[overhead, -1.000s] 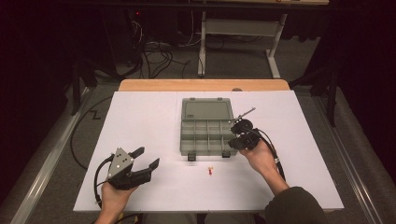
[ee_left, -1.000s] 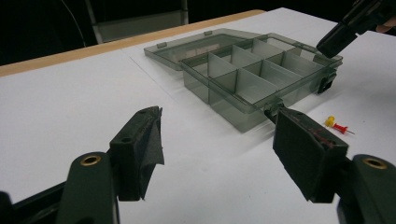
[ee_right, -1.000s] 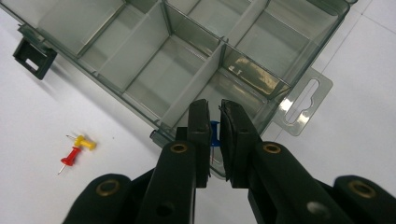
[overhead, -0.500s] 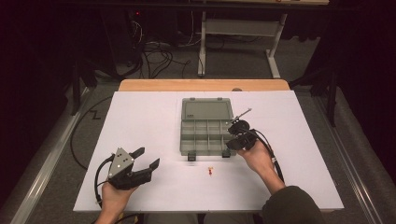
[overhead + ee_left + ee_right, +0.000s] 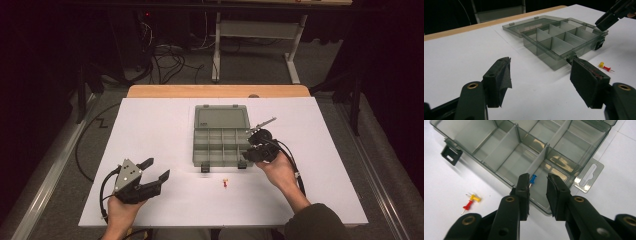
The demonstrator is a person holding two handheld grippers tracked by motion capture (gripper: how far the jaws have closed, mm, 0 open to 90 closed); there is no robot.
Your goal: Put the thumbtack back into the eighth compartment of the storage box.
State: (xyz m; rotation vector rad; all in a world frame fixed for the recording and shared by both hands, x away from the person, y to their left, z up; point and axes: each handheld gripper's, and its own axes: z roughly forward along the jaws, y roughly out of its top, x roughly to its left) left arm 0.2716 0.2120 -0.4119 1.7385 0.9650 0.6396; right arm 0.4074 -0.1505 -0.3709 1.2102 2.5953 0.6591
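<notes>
A smoky clear organiser box (image 5: 194, 145) lies open mid-table, its lid flat behind it. My right gripper (image 5: 251, 150) hovers over the box's near right compartment (image 5: 541, 192). Its jaws have just been opening and now stand apart (image 5: 539, 178). A blue pushpin (image 5: 533, 179) sits between them against the left pad, and the right pad is clear of it. A yellow pushpin (image 5: 475, 198) and a red pushpin (image 5: 467, 207) lie together on the white sheet in front of the box (image 5: 225, 183). My left gripper (image 5: 157, 170) rests at the near left, open and empty (image 5: 539, 67).
The box's black latches (image 5: 450, 154) stick out at its front edge. The white sheet (image 5: 150, 130) covers a wooden table whose far edge (image 5: 215, 91) shows. Cables and a desk frame (image 5: 260, 30) stand on the floor beyond.
The right hand has edged slightly left toward the box's near right corner. The left hand and its gripper have not moved.
</notes>
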